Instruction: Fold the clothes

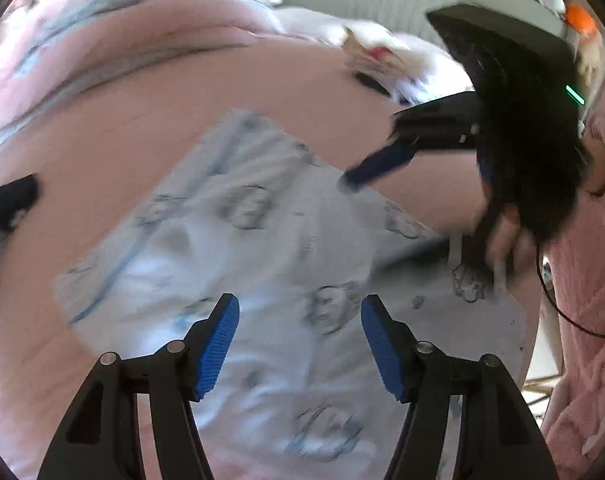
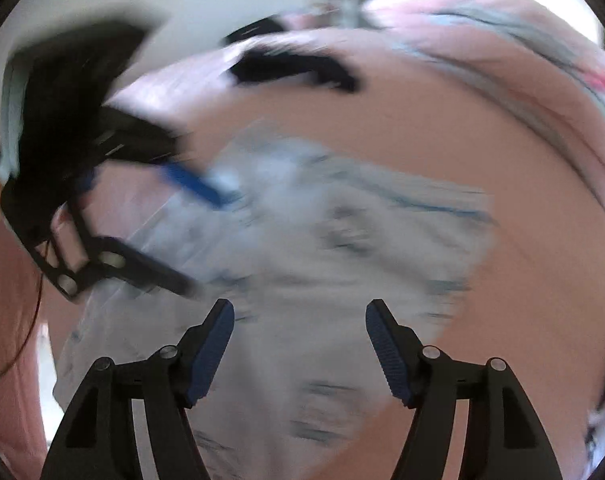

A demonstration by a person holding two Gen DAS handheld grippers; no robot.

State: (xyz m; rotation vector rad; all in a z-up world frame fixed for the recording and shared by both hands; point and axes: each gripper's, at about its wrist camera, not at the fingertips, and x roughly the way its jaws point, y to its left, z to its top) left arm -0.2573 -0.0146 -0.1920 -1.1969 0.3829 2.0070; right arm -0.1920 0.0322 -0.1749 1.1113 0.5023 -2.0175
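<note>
A pink bedcover (image 1: 82,132) fills both views. On it a pale blue printed garment (image 1: 262,264) is spread, from centre toward 6 o'clock. A dark cloth (image 1: 10,204) is seen at 9 o'clock in the left wrist view. The left gripper (image 1: 300,344) and the right gripper (image 2: 299,350) are held wide open above the garment, nothing gripped.

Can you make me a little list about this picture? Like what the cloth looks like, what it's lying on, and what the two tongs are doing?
garment: pale blue printed garment, lying spread out
surface: pink bed cover
left tongs: left tongs open, over the garment, holding nothing
right tongs: right tongs open, holding nothing
also on bed: dark cloth, apart from the garment
image: blurry
</note>
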